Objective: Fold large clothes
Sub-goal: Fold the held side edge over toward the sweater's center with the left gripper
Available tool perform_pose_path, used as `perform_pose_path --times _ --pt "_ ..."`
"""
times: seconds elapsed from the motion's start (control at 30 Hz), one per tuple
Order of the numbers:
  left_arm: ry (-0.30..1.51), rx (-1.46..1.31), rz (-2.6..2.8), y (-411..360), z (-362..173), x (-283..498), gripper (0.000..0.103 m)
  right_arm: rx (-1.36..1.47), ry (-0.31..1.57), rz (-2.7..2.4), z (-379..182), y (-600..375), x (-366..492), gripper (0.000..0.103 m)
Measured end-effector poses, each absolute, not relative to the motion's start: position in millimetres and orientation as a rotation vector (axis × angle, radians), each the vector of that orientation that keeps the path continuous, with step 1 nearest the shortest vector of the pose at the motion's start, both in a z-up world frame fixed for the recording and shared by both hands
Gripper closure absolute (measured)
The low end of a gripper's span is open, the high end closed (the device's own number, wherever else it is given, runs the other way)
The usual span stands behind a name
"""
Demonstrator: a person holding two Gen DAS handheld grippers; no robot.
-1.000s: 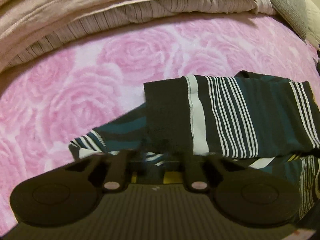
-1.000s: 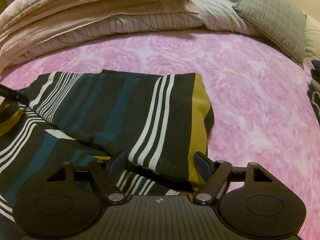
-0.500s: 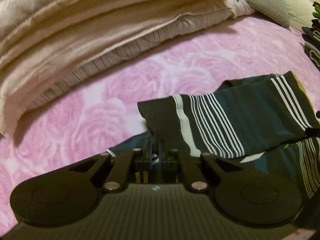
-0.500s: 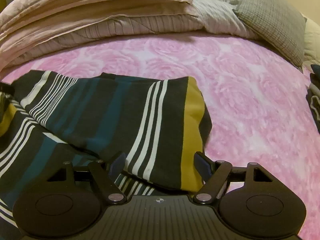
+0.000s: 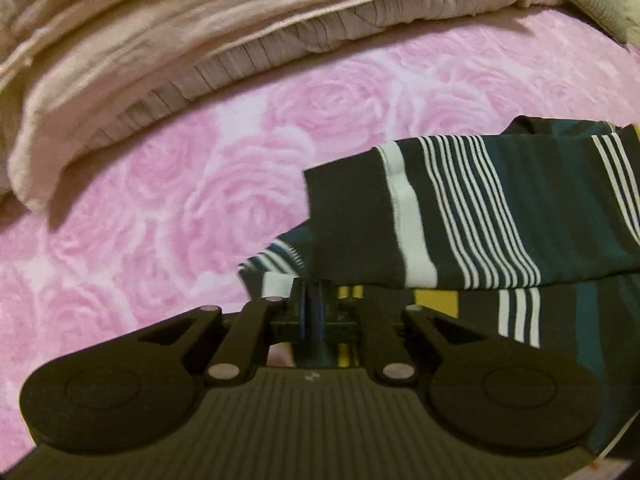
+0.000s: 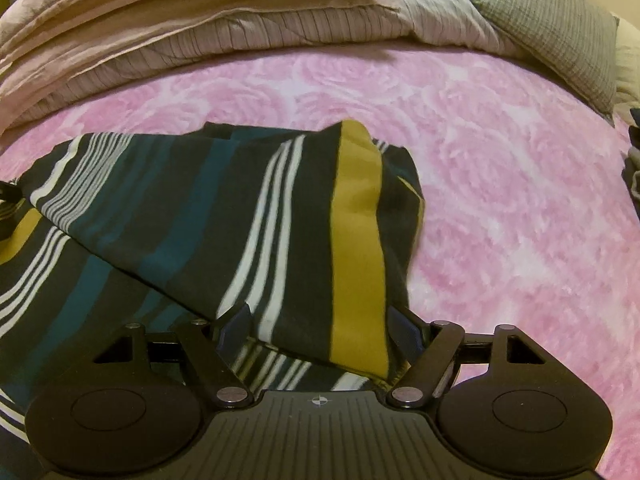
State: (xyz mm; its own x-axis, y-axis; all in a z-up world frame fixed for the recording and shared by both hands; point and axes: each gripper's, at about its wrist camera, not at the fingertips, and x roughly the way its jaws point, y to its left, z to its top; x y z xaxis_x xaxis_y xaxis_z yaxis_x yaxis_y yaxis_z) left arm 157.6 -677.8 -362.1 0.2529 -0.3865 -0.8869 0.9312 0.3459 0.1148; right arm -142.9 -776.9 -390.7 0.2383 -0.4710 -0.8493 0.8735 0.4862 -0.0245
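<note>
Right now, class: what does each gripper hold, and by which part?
Left gripper: shut on the striped garment, at its folded edge. Right gripper: open around the fold, holding nothing.

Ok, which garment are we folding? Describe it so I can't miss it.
On the pink rose-print bedspread, in front of the stacked beige bedding, lies the striped garment. It is the only dark item: black with teal, white and one mustard band.

The striped garment is being cut off by the frame edge left of the right hand-held gripper, and its lower layer is being hidden beneath the raised fold. Whether cloth is being pinched by the left hand-held gripper cannot be told. Dark items far right are being cropped.
</note>
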Motion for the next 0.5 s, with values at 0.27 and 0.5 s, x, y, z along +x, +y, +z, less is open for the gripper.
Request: perform_pose_path --times 0.27,0.5 --pt "0.823 0.756 -1.091 -654.9 -333.3 124.7 0.094 0.597 0.889 -1.152 -378.3 -779.5 -177.2 0.03" --pt "0.852 0.725 -1.188 -657.4 -340.6 79.6 0.094 0.493 0.826 -1.094 -363.9 -810.9 -147.0 0.031"
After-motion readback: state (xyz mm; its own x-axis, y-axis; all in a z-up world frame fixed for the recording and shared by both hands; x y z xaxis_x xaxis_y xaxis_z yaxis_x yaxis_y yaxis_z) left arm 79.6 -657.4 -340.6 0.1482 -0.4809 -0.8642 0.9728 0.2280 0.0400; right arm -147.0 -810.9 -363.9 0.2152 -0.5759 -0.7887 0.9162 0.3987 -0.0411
